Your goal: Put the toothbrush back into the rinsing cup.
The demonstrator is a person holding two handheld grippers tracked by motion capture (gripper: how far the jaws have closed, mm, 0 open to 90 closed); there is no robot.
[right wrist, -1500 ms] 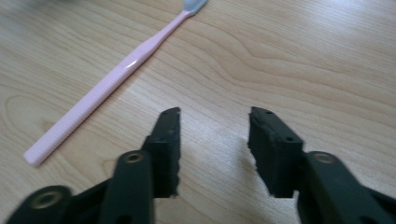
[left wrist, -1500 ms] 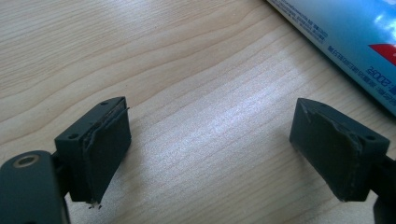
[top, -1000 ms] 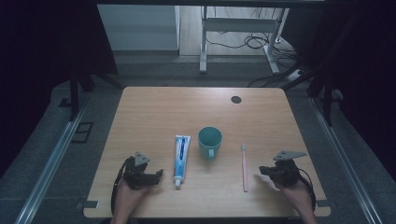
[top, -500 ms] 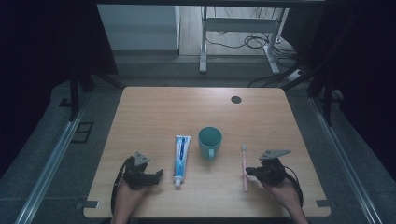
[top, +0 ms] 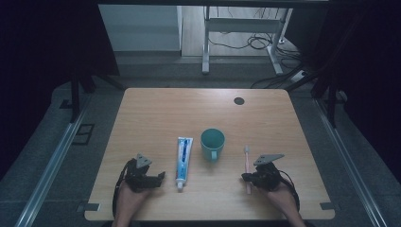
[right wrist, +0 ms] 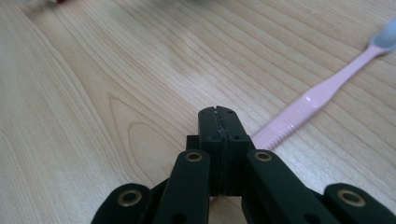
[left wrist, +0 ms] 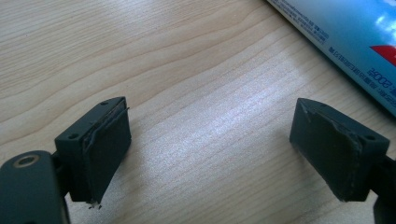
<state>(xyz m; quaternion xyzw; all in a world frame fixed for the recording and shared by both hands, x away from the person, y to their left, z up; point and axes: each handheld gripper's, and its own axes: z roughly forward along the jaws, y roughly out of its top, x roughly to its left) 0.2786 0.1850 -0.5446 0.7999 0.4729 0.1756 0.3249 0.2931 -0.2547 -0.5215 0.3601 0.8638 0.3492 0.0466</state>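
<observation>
Near the front edge of the worktop (top: pixel 156 113), on the person's right, the right hand-held gripper (top: pixel 247 178) sits low beside the handle end of a pink toothbrush (top: pixel 247 165), its jaws pressed fully together with nothing between them; the right gripper view shows the two black jaws meeting in a thin seam while the toothbrush (right wrist: pixel 322 91) lies just past their tip, close to it but, as far as I can tell, not gripped. That placement reads as an approach to the handle, with the jaws yet to open before any pickup. The toothbrush lies flat, its long axis running almost straight away from the person, bristle head at the far end toward the middle of the worktop and handle end nearest the gripper. The left hand-held gripper (top: pixel 158 177) rests low on the opposite side, jaws spread wide and empty over bare wood, probably parked ready for the toothpaste tube (top: pixel 183 156) just beside it; the edge of that tube (left wrist: pixel 341 32) crosses the corner of the left gripper view. Tube, teal cup (top: pixel 212 144) and toothbrush are set out in a row, each within reach of one hand, the cup between the other two.
</observation>
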